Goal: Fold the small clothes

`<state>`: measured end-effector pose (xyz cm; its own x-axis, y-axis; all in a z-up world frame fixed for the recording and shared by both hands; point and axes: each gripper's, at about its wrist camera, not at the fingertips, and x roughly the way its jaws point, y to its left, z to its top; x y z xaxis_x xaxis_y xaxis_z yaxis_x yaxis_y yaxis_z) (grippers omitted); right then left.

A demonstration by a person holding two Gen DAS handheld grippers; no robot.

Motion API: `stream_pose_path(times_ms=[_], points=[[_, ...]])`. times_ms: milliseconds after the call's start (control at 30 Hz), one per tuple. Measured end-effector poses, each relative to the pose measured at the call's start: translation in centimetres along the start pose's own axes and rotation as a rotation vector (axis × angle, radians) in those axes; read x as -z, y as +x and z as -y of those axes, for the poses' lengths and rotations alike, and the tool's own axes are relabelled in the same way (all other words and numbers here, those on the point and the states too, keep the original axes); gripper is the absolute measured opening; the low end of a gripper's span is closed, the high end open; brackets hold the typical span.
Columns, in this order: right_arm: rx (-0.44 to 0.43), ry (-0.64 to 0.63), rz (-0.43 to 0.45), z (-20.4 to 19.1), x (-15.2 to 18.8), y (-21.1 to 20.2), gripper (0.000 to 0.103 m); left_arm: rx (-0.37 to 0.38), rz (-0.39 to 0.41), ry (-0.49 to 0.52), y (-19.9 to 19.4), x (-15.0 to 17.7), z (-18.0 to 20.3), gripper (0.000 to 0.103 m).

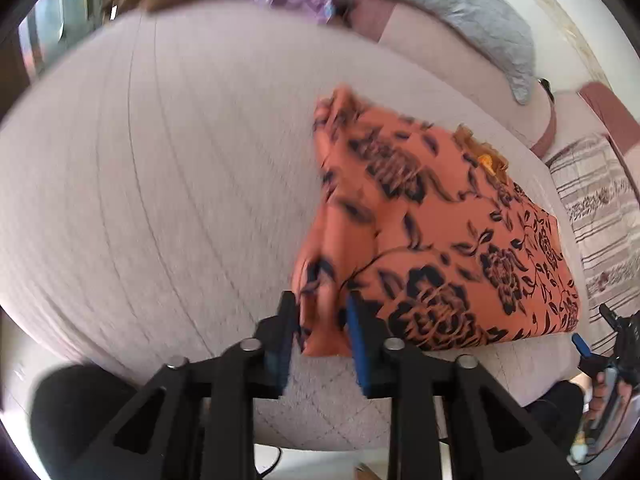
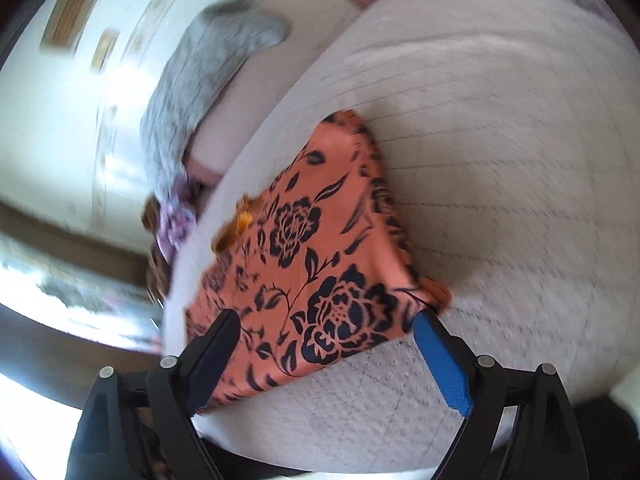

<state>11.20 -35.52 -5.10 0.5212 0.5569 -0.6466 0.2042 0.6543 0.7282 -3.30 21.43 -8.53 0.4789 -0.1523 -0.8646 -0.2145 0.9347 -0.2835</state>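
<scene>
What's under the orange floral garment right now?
The orange floral garment lies on the pale quilted bed cover, which shows all around it. Its folded layers hide whatever is directly beneath; a small orange-yellow piece peeks out at one edge.

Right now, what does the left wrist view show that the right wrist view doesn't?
Only the left wrist view: the left gripper with its fingers around the garment's corner, and a striped cloth. Only the right wrist view: framed pictures on the wall. Both: the orange floral garment, the grey blanket, and the right gripper, open.
</scene>
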Motion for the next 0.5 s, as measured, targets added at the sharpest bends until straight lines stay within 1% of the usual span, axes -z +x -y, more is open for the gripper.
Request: stream_pose_path(times_ms=[33, 67, 100, 133, 167, 200, 267, 333, 367, 400, 433, 467, 500], points=[[0.005, 0.045, 0.005, 0.6, 0.2, -0.2, 0.091, -0.007, 0.040, 0.027, -1.0, -0.3, 0.8, 0.033], [0.006, 0.091, 0.007, 1.2, 0.4, -0.4, 0.092, -0.006, 0.073, 0.049, -1.9, -0.7, 1.6, 0.042], [0.000, 0.142, 0.006, 1.9, 0.6, -0.5, 0.093, 0.000, 0.097, 0.067, -2.5, -0.9, 2.3, 0.048], [0.001, 0.196, -0.003, 2.6, 0.9, -0.3, 0.094, 0.013, 0.119, 0.083, -2.9, -1.2, 3.0, 0.058], [0.004, 0.234, -0.012, 3.1, 1.0, 0.0, 0.094, 0.044, 0.149, 0.105, -3.3, -1.5, 4.2, 0.061], [-0.004, 0.269, -0.018, 3.6, 1.1, 0.5, 0.094, 0.061, 0.159, 0.121, -3.1, -1.8, 4.9, 0.061], [-0.010, 0.295, -0.022, 3.7, 1.0, 1.5, 0.094, 0.091, 0.148, 0.162, -2.3, -2.4, 6.8, 0.061], [-0.035, 0.316, -0.003, 3.5, 0.5, 2.7, 0.094, 0.118, 0.127, 0.177, -0.9, -2.5, 8.6, 0.061], [-0.034, 0.311, 0.010, 3.4, 0.2, 3.2, 0.094, 0.128, 0.107, 0.182, -0.2, -2.5, 9.5, 0.061], [-0.011, 0.287, 0.028, 3.1, -0.1, 3.6, 0.084, 0.137, 0.088, 0.191, 0.2, -2.3, 10.5, 0.061], [0.024, 0.236, 0.045, 2.2, -0.4, 3.9, 0.031, 0.146, 0.078, 0.202, 0.4, -2.1, 11.3, 0.061], [0.054, 0.179, 0.022, 1.4, -0.6, 4.3, 0.011, 0.153, 0.076, 0.218, 0.4, -1.8, 12.2, 0.061], [0.075, 0.143, 0.023, 0.7, -0.7, 4.2, 0.012, 0.163, 0.084, 0.239, 0.1, -1.5, 13.1, 0.061]])
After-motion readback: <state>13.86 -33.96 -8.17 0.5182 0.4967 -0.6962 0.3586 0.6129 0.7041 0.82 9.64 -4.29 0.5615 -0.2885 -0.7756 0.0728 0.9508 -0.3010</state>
